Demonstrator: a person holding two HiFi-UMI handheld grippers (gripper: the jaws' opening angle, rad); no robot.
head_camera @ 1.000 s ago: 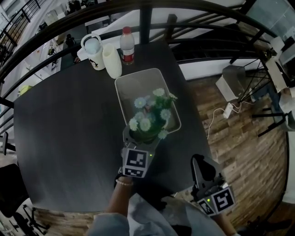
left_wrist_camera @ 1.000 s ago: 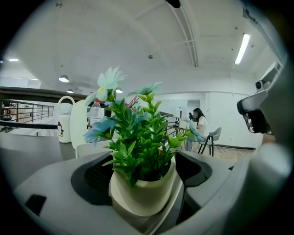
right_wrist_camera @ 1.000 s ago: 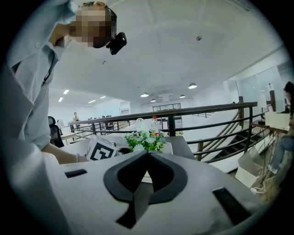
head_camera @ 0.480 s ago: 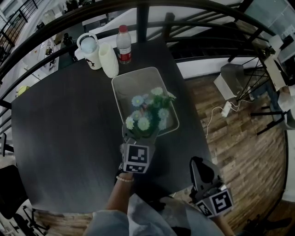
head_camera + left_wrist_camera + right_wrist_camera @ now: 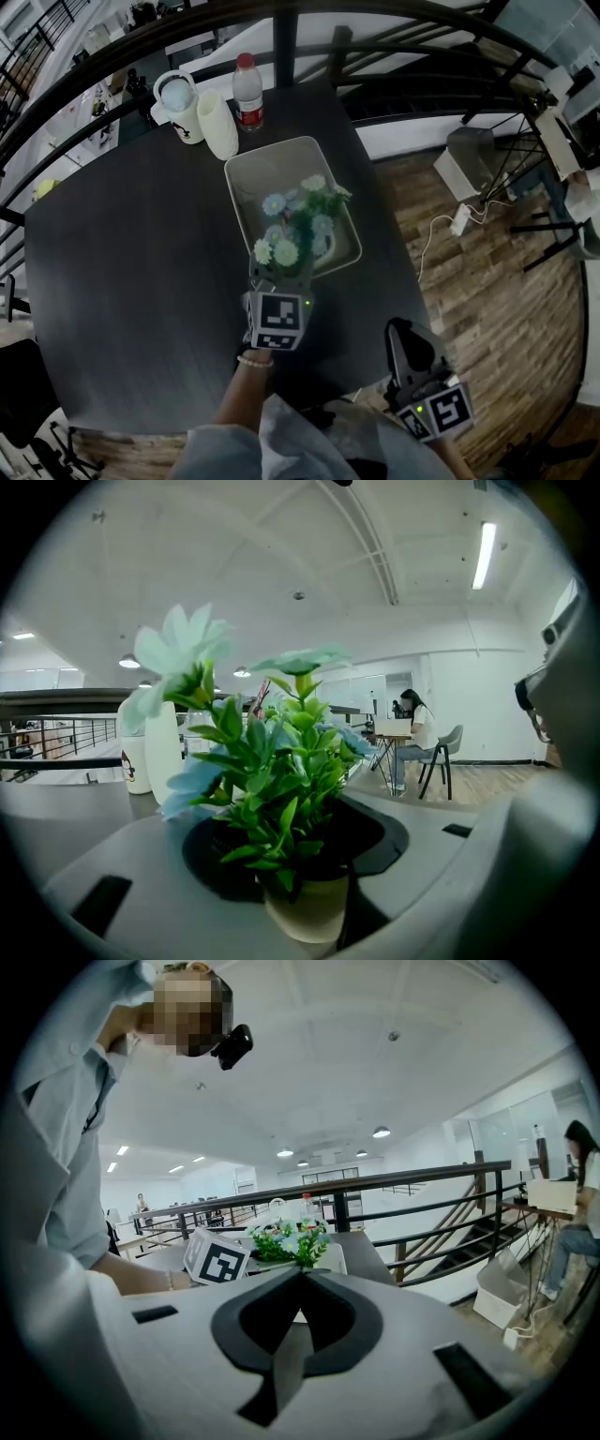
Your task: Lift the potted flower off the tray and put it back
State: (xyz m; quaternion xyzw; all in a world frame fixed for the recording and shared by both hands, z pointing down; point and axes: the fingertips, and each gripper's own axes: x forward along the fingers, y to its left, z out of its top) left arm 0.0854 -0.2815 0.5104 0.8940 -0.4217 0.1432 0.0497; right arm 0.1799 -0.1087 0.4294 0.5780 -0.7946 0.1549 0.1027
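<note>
Potted flower (image 5: 305,907) between closing left tongs (image 5: 281,274), base clear only in their view; right tongs (image 5: 302,1279) together, empty.

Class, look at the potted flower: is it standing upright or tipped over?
Upright: the potted flower has its pot below and stems rising straight above it.

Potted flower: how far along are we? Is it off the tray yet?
Nothing done yet: the potted flower sits in the tray. In hand: the left gripper is closing its jaws around the pot, not clearly pressing it. The right gripper idles shut, empty. Left: lift it off, put it back.
</note>
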